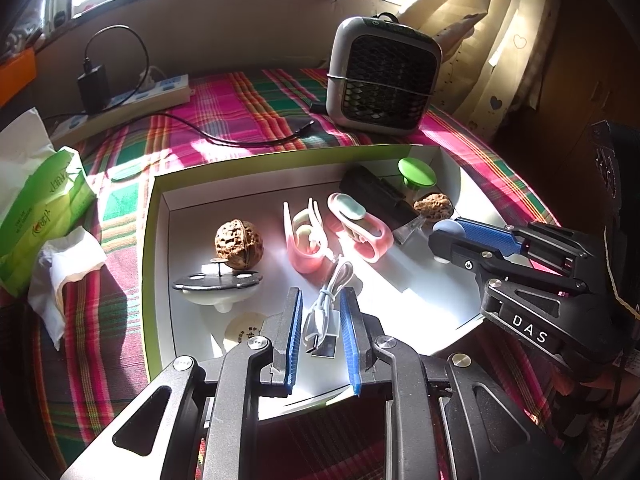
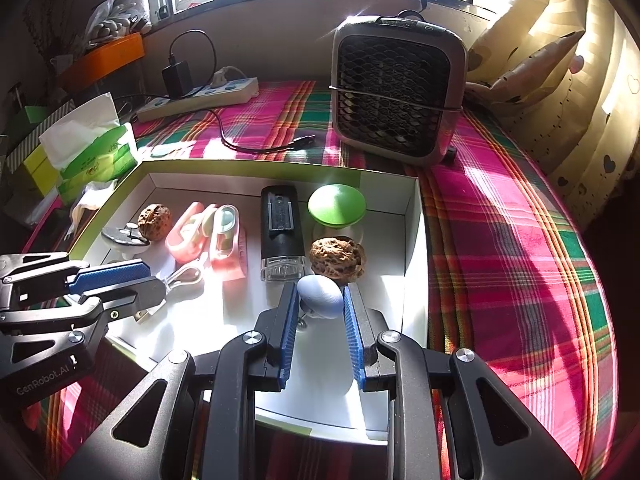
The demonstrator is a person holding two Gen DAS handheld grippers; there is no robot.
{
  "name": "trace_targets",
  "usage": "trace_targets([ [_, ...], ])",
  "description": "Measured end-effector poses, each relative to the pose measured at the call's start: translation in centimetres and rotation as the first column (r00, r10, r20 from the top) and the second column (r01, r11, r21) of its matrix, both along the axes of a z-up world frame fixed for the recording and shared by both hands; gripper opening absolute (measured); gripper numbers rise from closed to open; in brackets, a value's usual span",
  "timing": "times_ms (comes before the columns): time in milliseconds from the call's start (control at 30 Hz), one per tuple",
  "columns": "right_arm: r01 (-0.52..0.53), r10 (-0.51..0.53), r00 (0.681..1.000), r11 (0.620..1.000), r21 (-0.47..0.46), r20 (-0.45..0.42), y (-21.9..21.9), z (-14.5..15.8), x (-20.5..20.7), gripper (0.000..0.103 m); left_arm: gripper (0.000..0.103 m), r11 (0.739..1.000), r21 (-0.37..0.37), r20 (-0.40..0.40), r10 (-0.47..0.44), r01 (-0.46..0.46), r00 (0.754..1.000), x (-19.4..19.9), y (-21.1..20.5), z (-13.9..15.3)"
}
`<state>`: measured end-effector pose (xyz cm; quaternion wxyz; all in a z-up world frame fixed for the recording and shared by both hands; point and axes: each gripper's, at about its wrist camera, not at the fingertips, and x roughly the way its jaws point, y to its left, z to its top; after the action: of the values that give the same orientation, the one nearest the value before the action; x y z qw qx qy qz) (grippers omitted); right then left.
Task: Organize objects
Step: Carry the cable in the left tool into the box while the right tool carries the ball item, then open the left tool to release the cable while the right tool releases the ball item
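Note:
A white tray with a green rim (image 1: 149,216) (image 2: 414,216) holds small objects. My left gripper (image 1: 323,300) straddles a coiled white USB cable (image 1: 326,306) (image 2: 184,278), its blue pads on either side of the cable. My right gripper (image 2: 320,296) (image 1: 448,236) closes around a pale blue round knob (image 2: 321,295). In the tray are also two walnuts (image 1: 239,243) (image 2: 338,256), pink clips (image 1: 304,240) (image 2: 188,236), a black device (image 2: 280,224), a green mushroom-shaped knob (image 2: 337,204) (image 1: 417,172) and a black disc on a white stand (image 1: 218,282).
A grey fan heater (image 1: 382,76) (image 2: 396,88) stands behind the tray. A power strip (image 1: 132,100) (image 2: 200,98) with a black charger and cable lies at the back left. A green tissue pack (image 1: 36,208) (image 2: 96,152) sits left of the tray on the plaid cloth.

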<state>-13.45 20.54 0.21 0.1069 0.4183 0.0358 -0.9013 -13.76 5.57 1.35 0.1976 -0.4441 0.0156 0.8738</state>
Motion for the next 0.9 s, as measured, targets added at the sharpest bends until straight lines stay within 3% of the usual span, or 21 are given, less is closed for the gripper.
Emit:
trace_targets([
  [433, -0.002, 0.002, 1.0, 1.0, -0.006, -0.004, -0.12, 0.07, 0.48, 0.034, 0.028, 1.0, -0.016, -0.004, 0.014, -0.014, 1.0, 0.12, 0.03, 0.04],
  [900, 0.003, -0.003, 1.0, 0.999, -0.049, -0.003, 0.19, 0.28, 0.83, 0.038, 0.033, 0.999, -0.03, -0.004, 0.038, -0.038, 0.999, 0.5, -0.09, 0.23],
])
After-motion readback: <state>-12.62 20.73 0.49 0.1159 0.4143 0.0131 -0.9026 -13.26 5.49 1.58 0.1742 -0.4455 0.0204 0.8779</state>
